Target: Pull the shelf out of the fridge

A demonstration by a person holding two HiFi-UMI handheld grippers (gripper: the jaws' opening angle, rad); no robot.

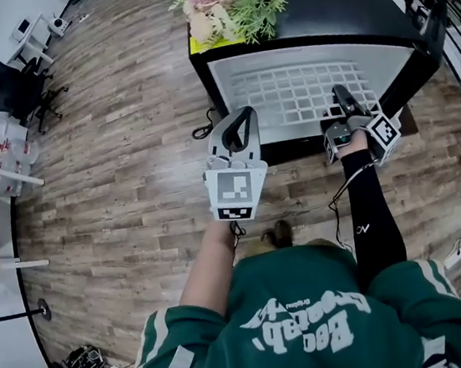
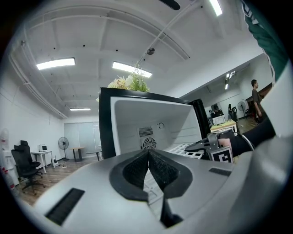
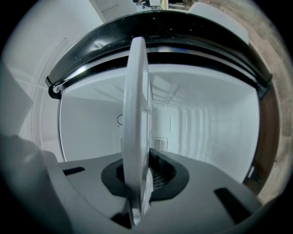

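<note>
Green white-striped top (image 1: 300, 330), black right sleeve (image 1: 376, 219), grey left tongs (image 1: 245, 118) with marker cube (image 1: 233, 192).

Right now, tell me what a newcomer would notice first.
The white grid shelf juts from the open black fridge at the head view's top, with the right claw shut on its front edge. The left claw hangs shut and empty to its left, and flowers top the fridge.
</note>
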